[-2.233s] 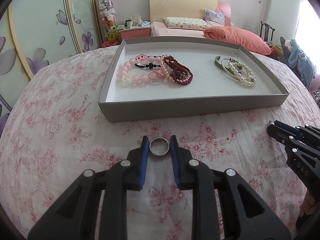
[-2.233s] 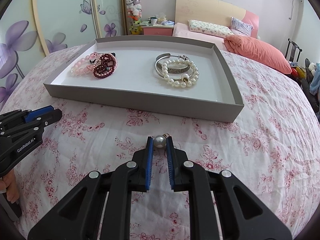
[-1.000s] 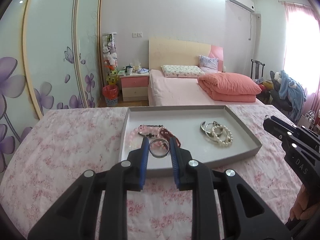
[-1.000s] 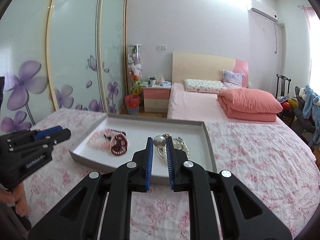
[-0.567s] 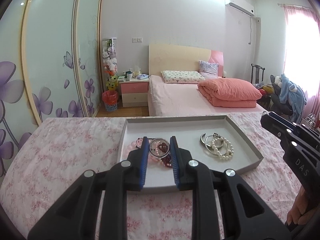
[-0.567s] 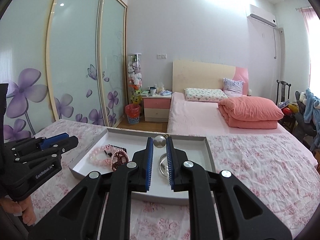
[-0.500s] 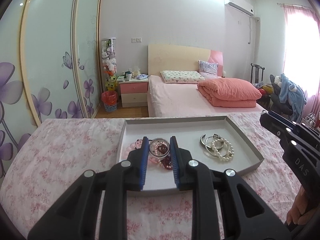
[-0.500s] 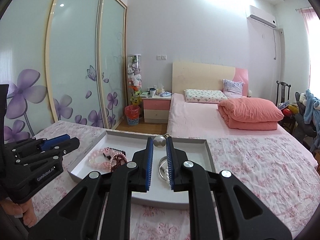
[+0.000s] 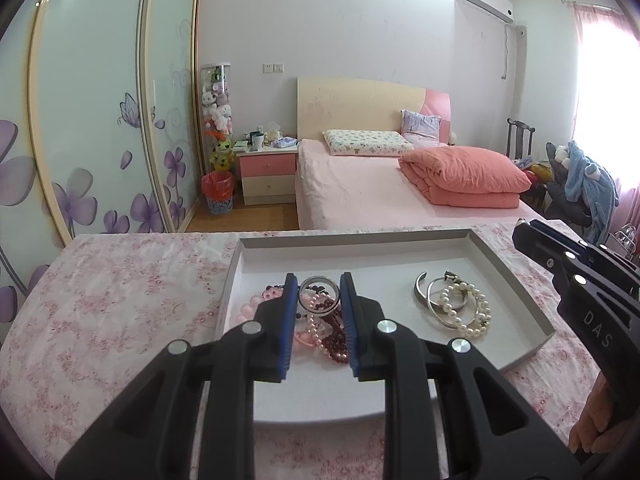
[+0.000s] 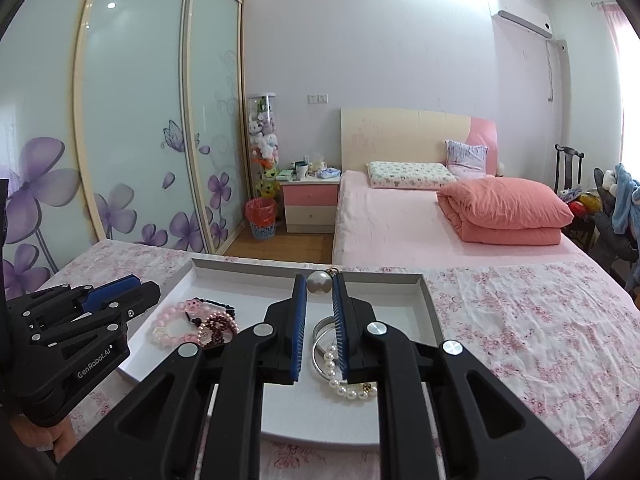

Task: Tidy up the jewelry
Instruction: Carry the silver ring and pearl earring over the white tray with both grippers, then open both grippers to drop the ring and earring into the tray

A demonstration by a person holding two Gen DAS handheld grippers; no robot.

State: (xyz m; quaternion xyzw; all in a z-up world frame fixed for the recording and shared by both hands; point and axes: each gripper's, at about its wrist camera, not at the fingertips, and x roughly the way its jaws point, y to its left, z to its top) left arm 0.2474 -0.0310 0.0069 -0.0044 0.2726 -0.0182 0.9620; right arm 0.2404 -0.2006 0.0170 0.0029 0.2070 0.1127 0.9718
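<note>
My left gripper [image 9: 319, 289] is shut on a silver ring [image 9: 319, 295] and holds it in the air above the left part of the grey tray [image 9: 536, 312]. Under it lie pink bead bracelets [image 9: 247, 314] and a dark red bead bracelet [image 9: 334, 340]. Silver bangles with a pearl bracelet [image 9: 466, 310] lie in the right part. My right gripper [image 10: 319, 283] is shut on a pearl earring [image 10: 319, 281] above the tray [image 10: 428, 308], over the silver bangles [image 10: 322, 334] and pearls [image 10: 340, 388].
The tray sits on a pink floral tablecloth [image 9: 100, 300]. Each gripper shows at the edge of the other's view: the right one [image 9: 576, 280] and the left one [image 10: 76, 320]. Behind the table are a bed [image 9: 384, 196], a nightstand [image 9: 266, 176] and sliding wardrobe doors [image 9: 100, 120].
Both grippers have lifted off the tablecloth with the ring and the pearl earring and moved forward over the tray. Both stay shut.
</note>
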